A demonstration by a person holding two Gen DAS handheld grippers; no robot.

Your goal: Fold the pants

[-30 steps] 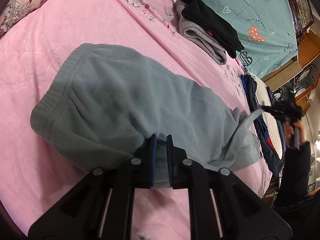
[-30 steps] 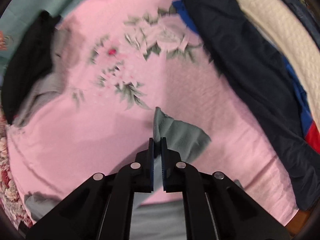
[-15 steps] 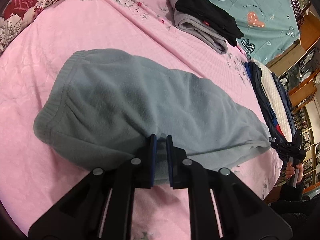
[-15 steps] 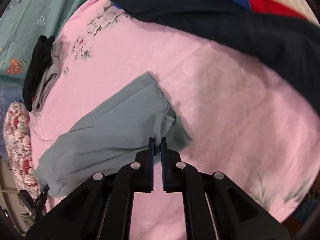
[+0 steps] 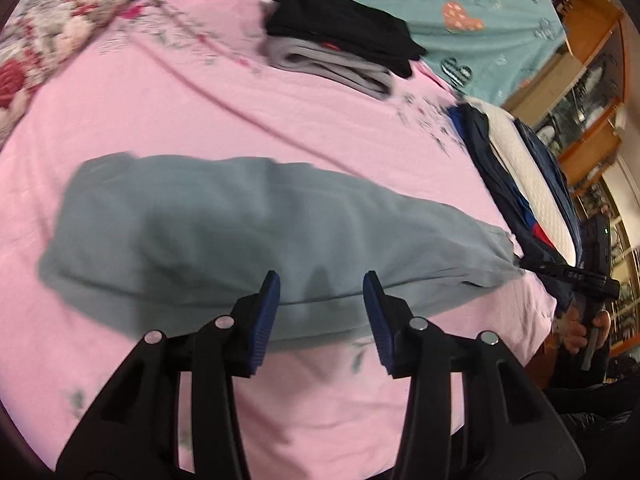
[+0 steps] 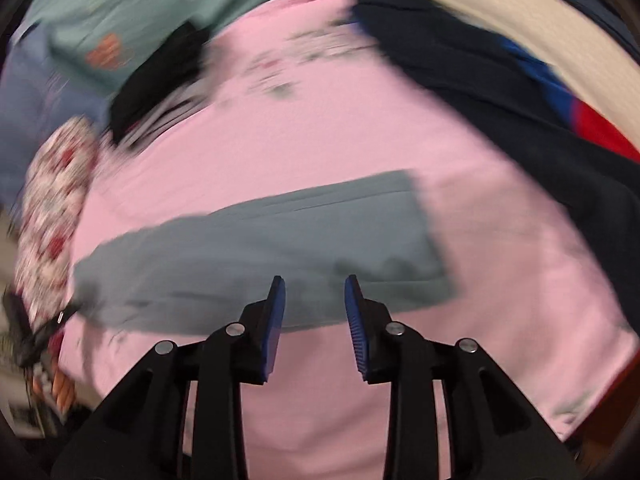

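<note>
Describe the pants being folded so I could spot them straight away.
Start from the pink bedspread. The pants lie in a long flat strip across its near part. They alone are grey-green; the stack farther back is black over pale grey.

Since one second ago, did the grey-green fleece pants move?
Yes. The grey-green fleece pants were stretched out toward the dark clothes pile and now lie flat on the pink bedsheet.

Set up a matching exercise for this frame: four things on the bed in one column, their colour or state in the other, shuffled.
Things:
1. pants
2. left gripper
3. bed sheet
4. top garment of the folded stack

States:
A. black
B. pink
C. grey-green, lying flat in a long strip
D. jaws open, nothing between them

Pairs: 1-C, 2-D, 3-B, 4-A
</note>
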